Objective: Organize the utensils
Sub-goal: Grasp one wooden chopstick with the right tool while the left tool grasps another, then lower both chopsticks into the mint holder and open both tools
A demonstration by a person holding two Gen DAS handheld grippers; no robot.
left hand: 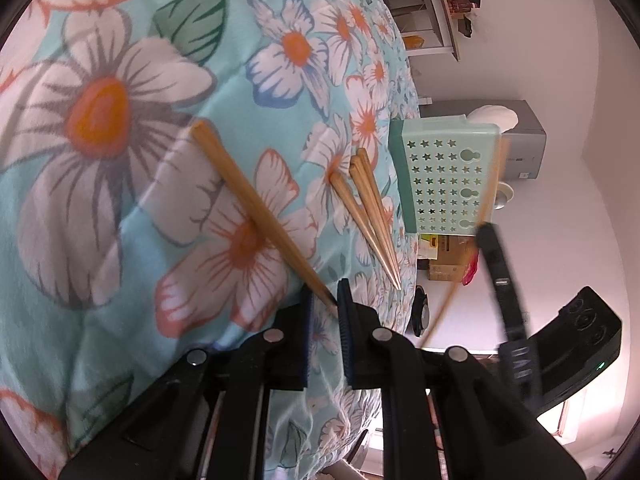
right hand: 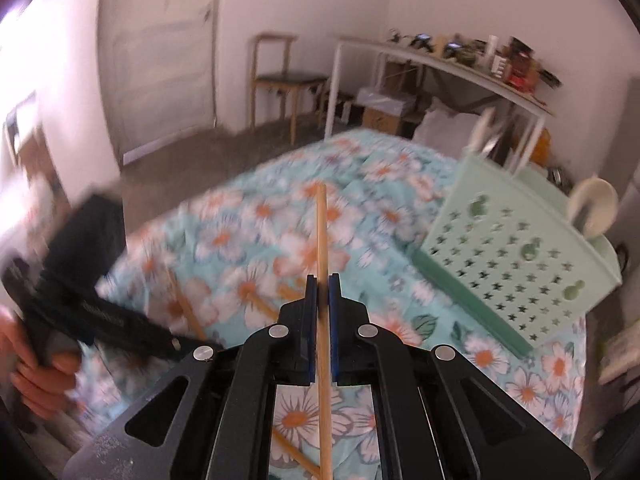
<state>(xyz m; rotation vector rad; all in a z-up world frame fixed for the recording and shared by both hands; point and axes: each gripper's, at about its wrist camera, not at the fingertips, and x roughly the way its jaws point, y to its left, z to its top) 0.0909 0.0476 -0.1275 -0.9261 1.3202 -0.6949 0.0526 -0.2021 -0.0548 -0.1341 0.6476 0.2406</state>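
Observation:
Flowered turquoise cloth [left hand: 120,240] carries loose wooden chopsticks. One chopstick [left hand: 256,208] lies slantwise, its thin tip between the fingers of my left gripper [left hand: 325,300]. The jaws stand a narrow gap apart, wider than the tip, so they do not pinch it. Three more chopsticks [left hand: 368,216] lie side by side to the right. My right gripper [right hand: 322,280] is shut on a single chopstick [right hand: 321,232] that runs along its fingers and hangs above the cloth. In the left wrist view that gripper [left hand: 486,234] shows blurred beside the mint-green star-holed utensil holder [left hand: 444,180] [right hand: 520,256].
A white spoon [right hand: 592,204] sticks out of the holder. A hand [right hand: 36,364] grips the left tool at the cloth's left edge. Other chopsticks [right hand: 184,304] lie on the cloth below. Behind stand a wooden chair [right hand: 276,76] and a cluttered white shelf table [right hand: 440,64].

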